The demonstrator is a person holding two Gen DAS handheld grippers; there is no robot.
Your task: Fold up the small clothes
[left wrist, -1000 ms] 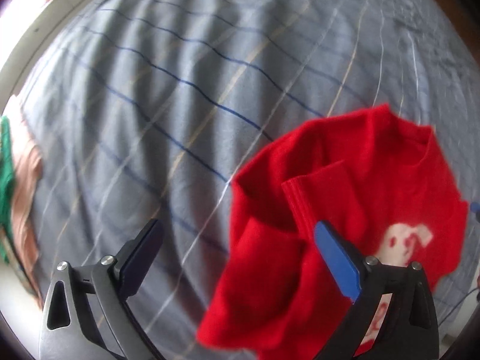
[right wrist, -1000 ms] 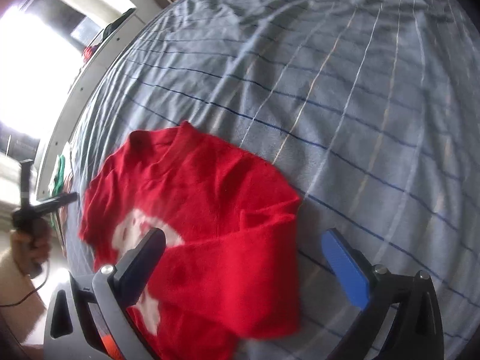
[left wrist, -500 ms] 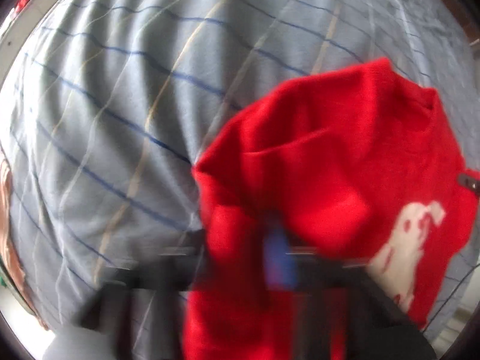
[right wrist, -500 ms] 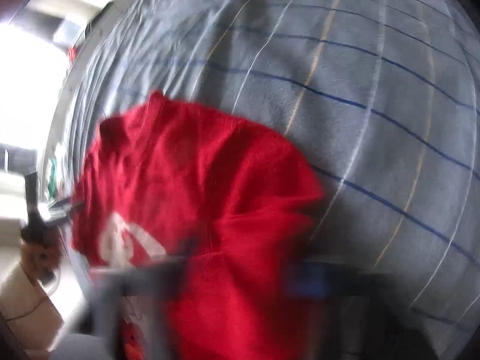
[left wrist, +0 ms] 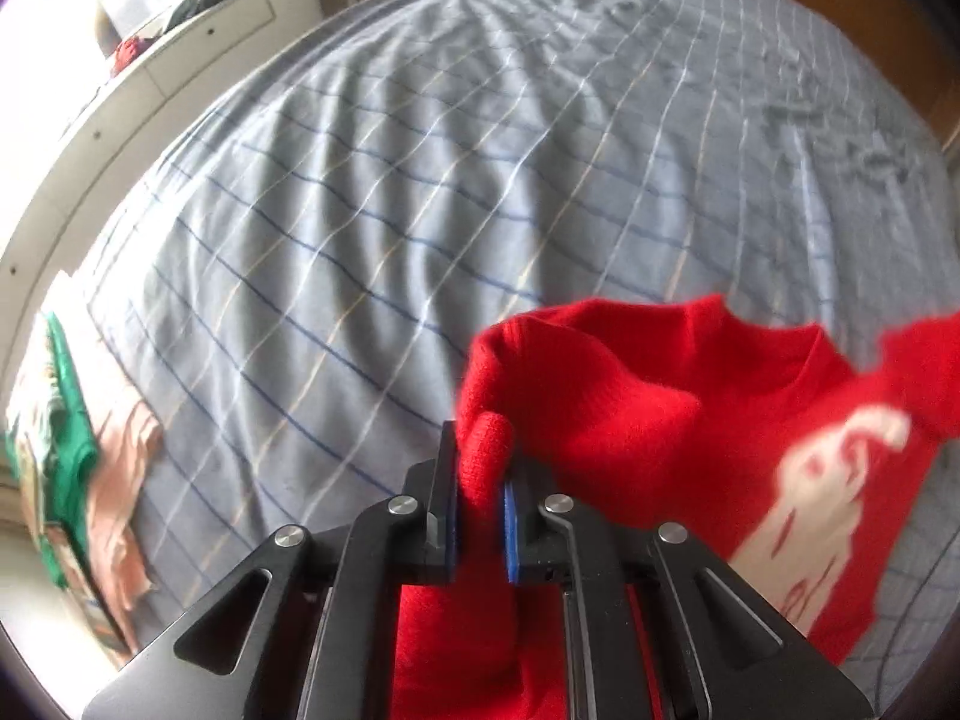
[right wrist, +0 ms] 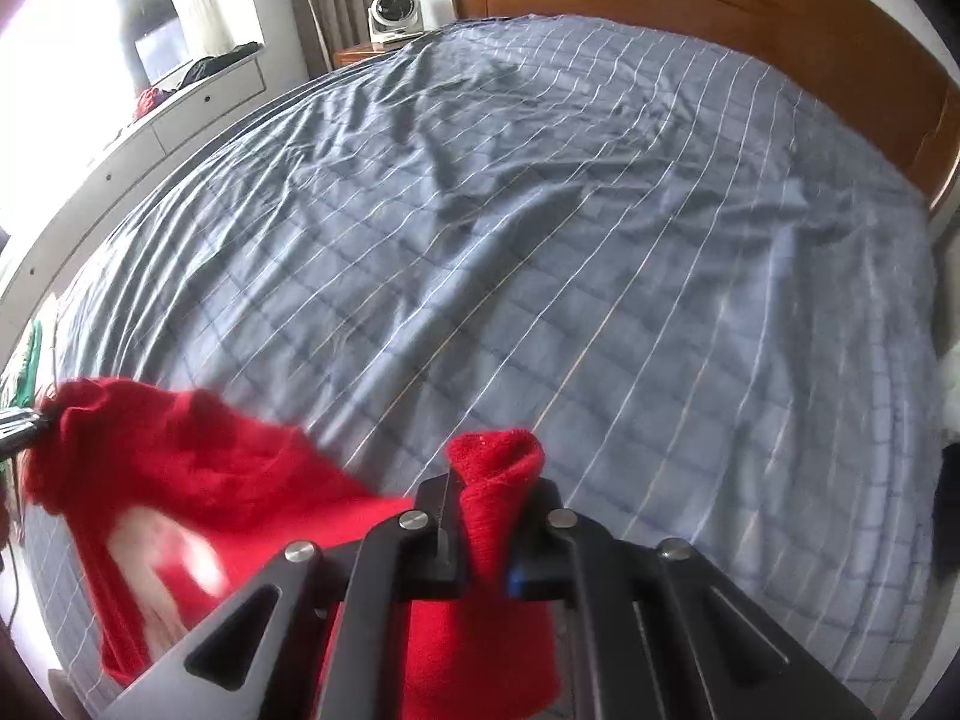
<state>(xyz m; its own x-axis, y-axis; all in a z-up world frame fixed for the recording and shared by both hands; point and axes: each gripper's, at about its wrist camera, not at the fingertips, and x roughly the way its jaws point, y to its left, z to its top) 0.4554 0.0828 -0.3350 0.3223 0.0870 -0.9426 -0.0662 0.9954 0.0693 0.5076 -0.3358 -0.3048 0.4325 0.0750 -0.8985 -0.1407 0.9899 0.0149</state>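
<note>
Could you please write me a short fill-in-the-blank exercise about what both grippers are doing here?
1. Both grippers are shut on the ____ sweater.
2. The bedsheet beneath is grey-blue with a ____ pattern.
3. The left gripper pinches fabric between its ____.
4. The bed's headboard is made of ____.

Missing words: red; checked; fingers; wood

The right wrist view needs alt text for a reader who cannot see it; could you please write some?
The right claw is shut on a bunched fold of a red sweater, which hangs off to the left above a bed with a grey checked bedsheet. A wooden headboard curves along the far side, and a small fan stands beyond the bed.
</note>
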